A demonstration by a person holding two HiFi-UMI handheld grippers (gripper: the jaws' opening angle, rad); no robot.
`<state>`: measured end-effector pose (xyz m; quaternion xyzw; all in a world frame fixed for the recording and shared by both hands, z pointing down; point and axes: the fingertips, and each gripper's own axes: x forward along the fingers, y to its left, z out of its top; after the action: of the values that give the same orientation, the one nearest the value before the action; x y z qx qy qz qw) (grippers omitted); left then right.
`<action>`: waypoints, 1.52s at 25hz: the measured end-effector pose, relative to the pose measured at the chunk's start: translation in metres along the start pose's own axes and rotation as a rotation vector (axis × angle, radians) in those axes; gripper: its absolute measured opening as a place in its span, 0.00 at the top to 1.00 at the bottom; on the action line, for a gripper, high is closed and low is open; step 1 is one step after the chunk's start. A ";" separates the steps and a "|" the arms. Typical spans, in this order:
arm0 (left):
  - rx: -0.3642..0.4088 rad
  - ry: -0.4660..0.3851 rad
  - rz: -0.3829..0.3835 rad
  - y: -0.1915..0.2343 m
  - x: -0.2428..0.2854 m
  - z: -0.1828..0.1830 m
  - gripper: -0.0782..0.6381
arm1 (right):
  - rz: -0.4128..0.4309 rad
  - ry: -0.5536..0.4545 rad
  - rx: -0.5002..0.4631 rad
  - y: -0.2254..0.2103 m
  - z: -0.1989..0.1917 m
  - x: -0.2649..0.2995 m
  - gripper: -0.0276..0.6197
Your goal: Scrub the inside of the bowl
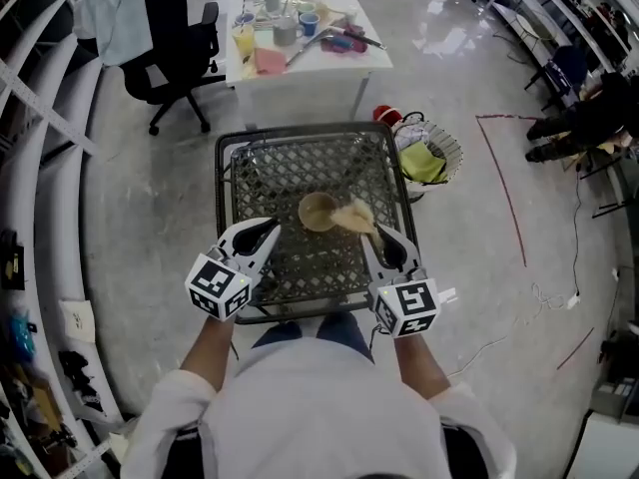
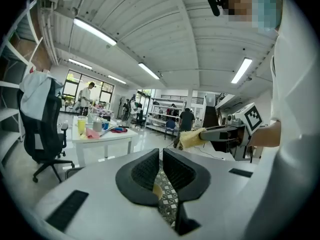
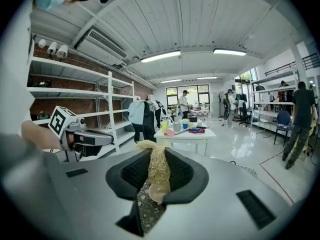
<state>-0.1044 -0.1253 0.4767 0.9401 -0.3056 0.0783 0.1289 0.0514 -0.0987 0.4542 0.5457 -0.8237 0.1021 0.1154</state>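
Centre frame in the head view: the tan bowl sits upright on the black mesh table, between my two grippers. My right gripper pinches a straw-coloured scrubber. Its far end overlaps the bowl's right rim, but I cannot tell whether it touches. My left gripper holds nothing, its jaws all but pressed together, just lower left of the bowl. In both gripper views my own jaws hide most of the bowl, leaving a sliver low in the gap.
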 end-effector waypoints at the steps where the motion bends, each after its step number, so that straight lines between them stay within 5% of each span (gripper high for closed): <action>1: -0.006 0.006 0.001 0.001 0.005 -0.002 0.82 | 0.003 0.006 0.000 -0.004 -0.001 0.002 0.82; 17: -0.138 0.218 0.085 0.051 0.090 -0.075 0.82 | 0.126 0.093 -0.025 -0.038 -0.023 0.061 0.82; 26: -0.300 0.329 0.096 0.075 0.123 -0.126 0.82 | 0.143 0.117 -0.004 -0.042 -0.035 0.072 0.82; 30: -0.375 0.403 0.099 0.079 0.135 -0.153 0.59 | 0.138 0.128 0.003 -0.045 -0.040 0.073 0.82; 38: -0.493 0.550 0.098 0.085 0.159 -0.211 0.59 | 0.140 0.156 -0.007 -0.049 -0.049 0.074 0.82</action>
<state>-0.0421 -0.2184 0.7303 0.8089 -0.3137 0.2581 0.4250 0.0723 -0.1680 0.5253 0.4768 -0.8486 0.1492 0.1738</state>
